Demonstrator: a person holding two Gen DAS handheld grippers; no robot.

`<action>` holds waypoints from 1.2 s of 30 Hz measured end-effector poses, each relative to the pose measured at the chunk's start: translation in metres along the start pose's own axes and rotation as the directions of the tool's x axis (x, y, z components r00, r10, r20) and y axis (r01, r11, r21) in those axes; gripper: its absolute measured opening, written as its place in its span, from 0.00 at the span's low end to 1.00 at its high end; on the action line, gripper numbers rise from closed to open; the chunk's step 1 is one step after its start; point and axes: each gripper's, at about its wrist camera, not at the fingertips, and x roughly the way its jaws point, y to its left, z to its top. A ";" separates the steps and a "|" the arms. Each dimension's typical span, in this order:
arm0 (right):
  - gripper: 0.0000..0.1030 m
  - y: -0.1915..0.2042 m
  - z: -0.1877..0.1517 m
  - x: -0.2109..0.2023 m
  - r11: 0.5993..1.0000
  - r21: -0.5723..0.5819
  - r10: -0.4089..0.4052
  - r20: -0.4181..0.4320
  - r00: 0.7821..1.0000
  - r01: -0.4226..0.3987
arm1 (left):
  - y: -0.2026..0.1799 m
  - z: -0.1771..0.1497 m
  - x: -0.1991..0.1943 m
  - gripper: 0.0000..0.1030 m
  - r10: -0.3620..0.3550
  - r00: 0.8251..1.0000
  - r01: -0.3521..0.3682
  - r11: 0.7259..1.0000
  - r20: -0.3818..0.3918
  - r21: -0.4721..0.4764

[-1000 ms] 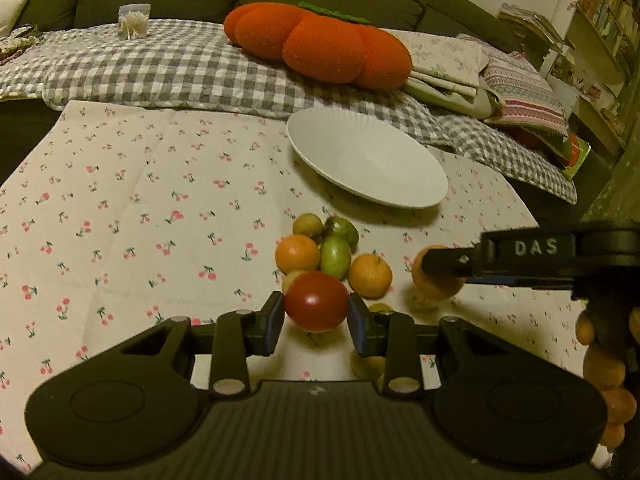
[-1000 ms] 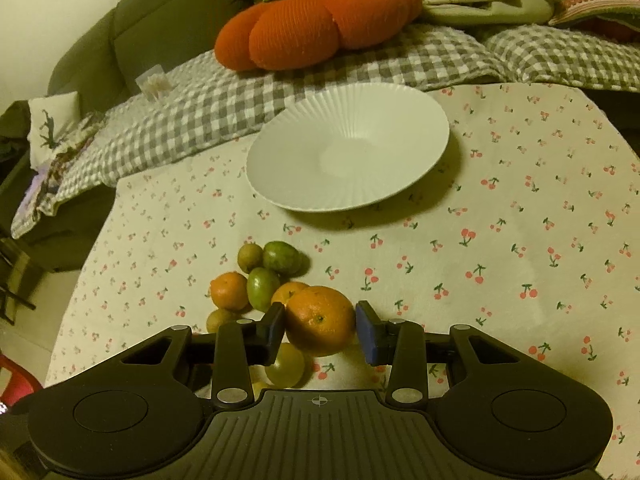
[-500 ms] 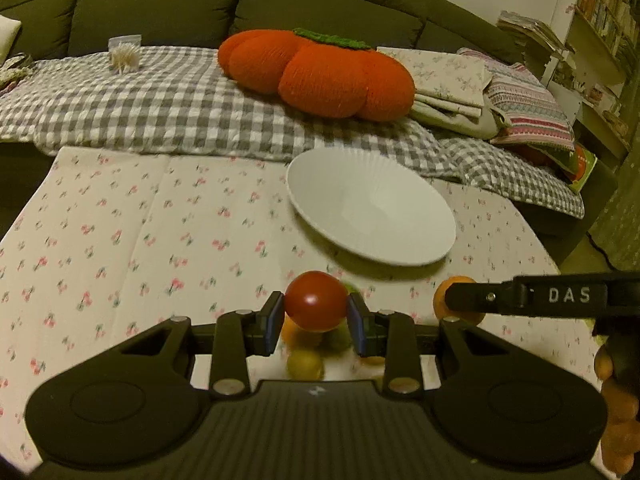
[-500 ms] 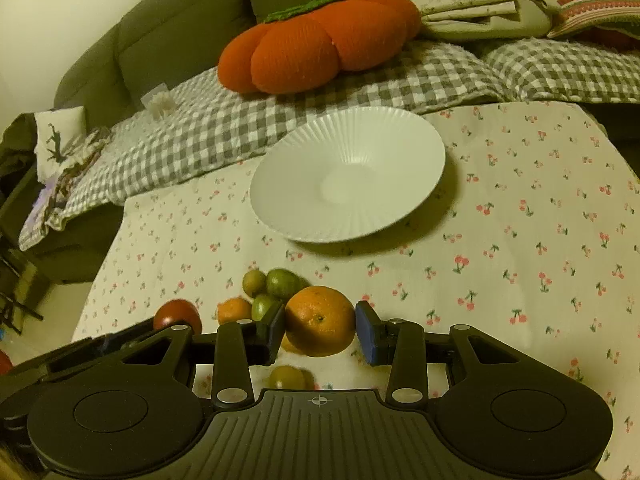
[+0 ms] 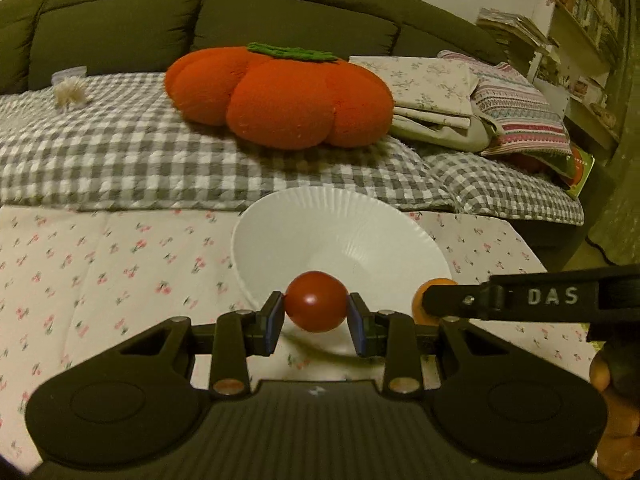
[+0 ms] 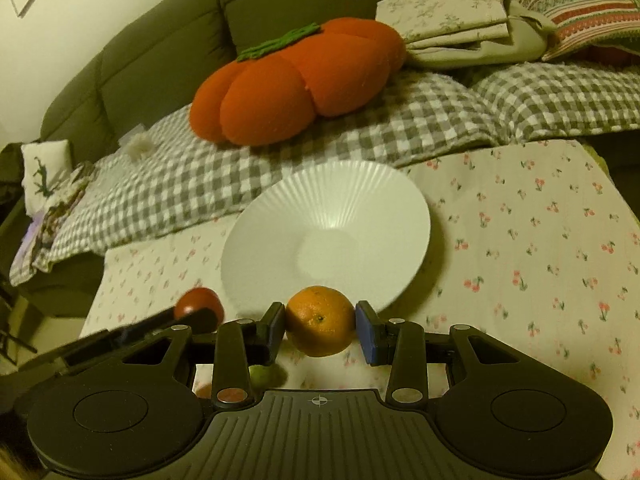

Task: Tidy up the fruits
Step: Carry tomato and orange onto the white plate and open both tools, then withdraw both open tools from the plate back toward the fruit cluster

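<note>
My left gripper (image 5: 316,322) is shut on a red tomato (image 5: 316,306), held at the near rim of the white ribbed plate (image 5: 340,224). My right gripper (image 6: 321,330) is shut on an orange (image 6: 320,326), held just before the near edge of the same plate (image 6: 320,216). The right gripper's arm and its orange (image 5: 428,300) show at the right of the left wrist view. The tomato (image 6: 198,304) in the left gripper shows at the left of the right wrist view. A green fruit (image 6: 266,376) lies on the cloth under my right gripper, mostly hidden.
The table has a cherry-print cloth (image 5: 120,264). Behind it a sofa bears a grey checked blanket (image 5: 120,152), an orange pumpkin cushion (image 5: 280,96) and folded fabrics (image 5: 480,100). Shelves (image 5: 580,20) stand at the right.
Both grippers have lifted off the fruit pile and moved forward to the plate's near edge, each still holding its fruit. The pile has dropped out of the left wrist view.
</note>
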 end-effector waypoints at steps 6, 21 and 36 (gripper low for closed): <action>0.36 -0.006 0.012 0.023 1.000 0.003 -0.028 0.012 1.000 0.028 | -0.004 0.006 0.024 0.31 0.006 1.000 -0.006 1.000 0.003 0.031; 0.37 -0.012 0.015 0.064 0.998 -0.031 -0.047 0.008 0.999 0.047 | -0.009 -0.001 0.060 0.32 0.021 0.999 -0.019 0.996 -0.029 0.087; 0.52 -0.013 0.015 0.056 1.000 0.018 -0.006 0.021 1.000 0.006 | -0.003 0.000 0.043 0.66 0.028 1.000 -0.028 0.996 0.001 0.083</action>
